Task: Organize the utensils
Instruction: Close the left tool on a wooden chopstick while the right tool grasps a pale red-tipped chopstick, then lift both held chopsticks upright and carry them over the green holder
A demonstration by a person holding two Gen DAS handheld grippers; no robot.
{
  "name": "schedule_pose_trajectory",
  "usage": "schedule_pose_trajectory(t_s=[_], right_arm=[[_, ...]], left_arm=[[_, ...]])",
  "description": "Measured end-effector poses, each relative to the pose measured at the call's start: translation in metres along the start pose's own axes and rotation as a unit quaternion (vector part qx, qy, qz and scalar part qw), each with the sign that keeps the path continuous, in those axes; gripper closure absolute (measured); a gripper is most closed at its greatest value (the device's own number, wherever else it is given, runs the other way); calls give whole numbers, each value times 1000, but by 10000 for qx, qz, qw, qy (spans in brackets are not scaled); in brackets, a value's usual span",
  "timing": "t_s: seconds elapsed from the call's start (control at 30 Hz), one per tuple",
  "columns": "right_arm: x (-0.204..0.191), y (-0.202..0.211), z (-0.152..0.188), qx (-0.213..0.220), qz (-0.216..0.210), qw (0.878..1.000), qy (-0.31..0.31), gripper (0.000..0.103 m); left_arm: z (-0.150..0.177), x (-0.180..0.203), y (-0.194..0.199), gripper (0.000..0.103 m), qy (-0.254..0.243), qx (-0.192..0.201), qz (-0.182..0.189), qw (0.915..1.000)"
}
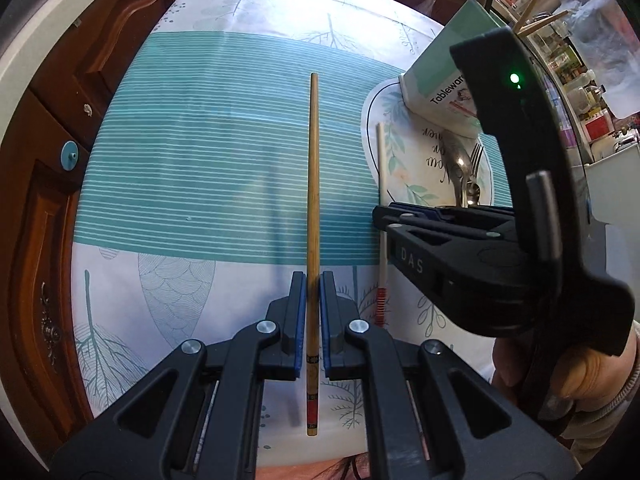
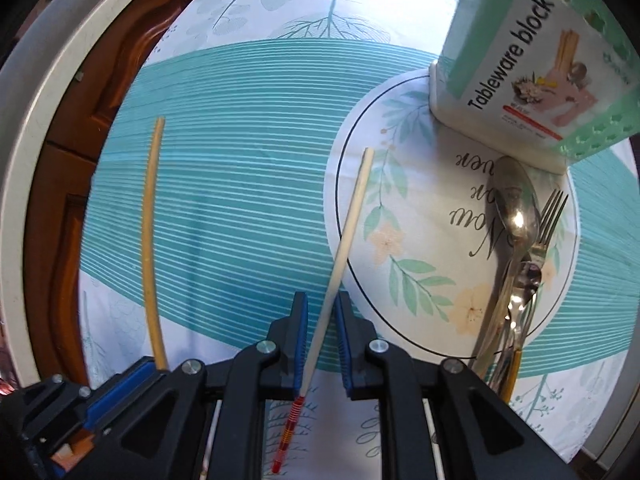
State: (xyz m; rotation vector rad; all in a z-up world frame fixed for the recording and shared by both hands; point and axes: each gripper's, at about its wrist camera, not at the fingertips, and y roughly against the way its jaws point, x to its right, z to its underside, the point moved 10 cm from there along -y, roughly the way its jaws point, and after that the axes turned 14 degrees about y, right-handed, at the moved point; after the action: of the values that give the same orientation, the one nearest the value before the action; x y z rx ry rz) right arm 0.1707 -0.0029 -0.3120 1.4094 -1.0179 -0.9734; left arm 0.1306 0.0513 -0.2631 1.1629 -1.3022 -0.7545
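My left gripper (image 1: 313, 292) is shut on a brown wooden chopstick (image 1: 313, 184) that points away over the tablecloth; it also shows in the right wrist view (image 2: 150, 240). My right gripper (image 2: 322, 312) has its jaws narrowly apart around a pale chopstick (image 2: 352, 216) with a red banded end; it touches the left pad, with a gap at the right pad. The pale chopstick also shows in the left wrist view (image 1: 381, 160). A green utensil holder (image 2: 532, 52) labelled "Tableware block" stands at the far right, with sticks in it (image 1: 536, 20).
A spoon (image 2: 516, 204) and a fork (image 2: 550, 220) lie on a round floral placemat (image 2: 400, 248) below the holder. A striped teal tablecloth (image 2: 240, 200) covers the table. A brown wooden cabinet (image 1: 60, 160) stands at the left. The right gripper's body (image 1: 500, 240) is close on the left gripper's right.
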Motion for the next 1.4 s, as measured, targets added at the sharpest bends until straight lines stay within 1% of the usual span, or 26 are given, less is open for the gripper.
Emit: schedule_pose_trajectory(t_s=[0.07, 0.17, 0.27, 0.33, 0.4, 0.43, 0.47, 0.53, 0.57, 0.6, 0.67, 0.73, 0.77, 0.83, 0.97, 1.17, 1.23, 1.3, 1.4], right_arm=[[-1, 0, 0, 17, 77, 9999, 76, 96], [1, 1, 1, 23, -68, 10000, 7, 98], [12, 4, 10, 74, -436, 9988, -210, 98], [19, 12, 18, 232, -747, 9963, -354, 98], [24, 18, 25, 335, -911, 9943, -445, 98], [27, 25, 28, 481, -1126, 9911, -516, 98], [30, 28, 31, 535, -1178, 9901, -544, 98], [36, 42, 38, 836, -1438, 9840, -637, 98], [40, 45, 41, 902, -1445, 9832, -659, 98], [43, 51, 44, 1063, -1547, 9799, -677, 98], [47, 67, 50, 1348, -1691, 9739, -694, 98], [50, 86, 53, 1740, -1888, 9642, -665, 98], [51, 91, 52, 1864, -1917, 9614, -651, 98], [56, 112, 51, 2226, -2008, 9520, -614, 98], [65, 152, 52, 2859, -2015, 9352, -559, 98], [92, 215, 39, 3660, -1812, 9110, -577, 98], [106, 236, 32, 3917, -1726, 9017, -603, 98], [122, 258, 24, 4203, -1635, 8900, -676, 98], [141, 285, 11, 4622, -1424, 8724, -706, 98]], left_arm=[[0, 1, 1, 99, 18, 5, -7, 10000], [0, 3, 3, 99, 15, 43, -18, 10000], [1, 7, 3, 99, -18, 76, -18, 10000], [1, 10, 4, 99, -31, 100, 1, 9999], [2, 15, 6, 99, -27, 143, 52, 9999], [3, 18, 7, 99, -24, 170, 117, 9998], [3, 21, 8, 99, -26, 200, 154, 9997], [4, 29, 11, 99, -61, 320, 202, 9993], [4, 33, 13, 99, -87, 398, 205, 9990], [4, 36, 14, 99, -110, 460, 191, 9987], [4, 47, 21, 99, -186, 675, 220, 9973], [2, 60, 31, 99, -314, 938, 195, 9949], [1, 67, 37, 99, -367, 1065, 213, 9934], [-3, 80, 49, 99, -473, 1319, 228, 9899], [-12, 112, 77, 99, -712, 1743, 355, 9815], [-44, 161, 122, 99, -959, 2309, 656, 9660], [-61, 183, 140, 99, -1069, 2547, 750, 9582], [-77, 205, 158, 99, -1152, 2822, 824, 9489], [-102, 232, 181, 99, -1155, 3202, 976, 9352]])
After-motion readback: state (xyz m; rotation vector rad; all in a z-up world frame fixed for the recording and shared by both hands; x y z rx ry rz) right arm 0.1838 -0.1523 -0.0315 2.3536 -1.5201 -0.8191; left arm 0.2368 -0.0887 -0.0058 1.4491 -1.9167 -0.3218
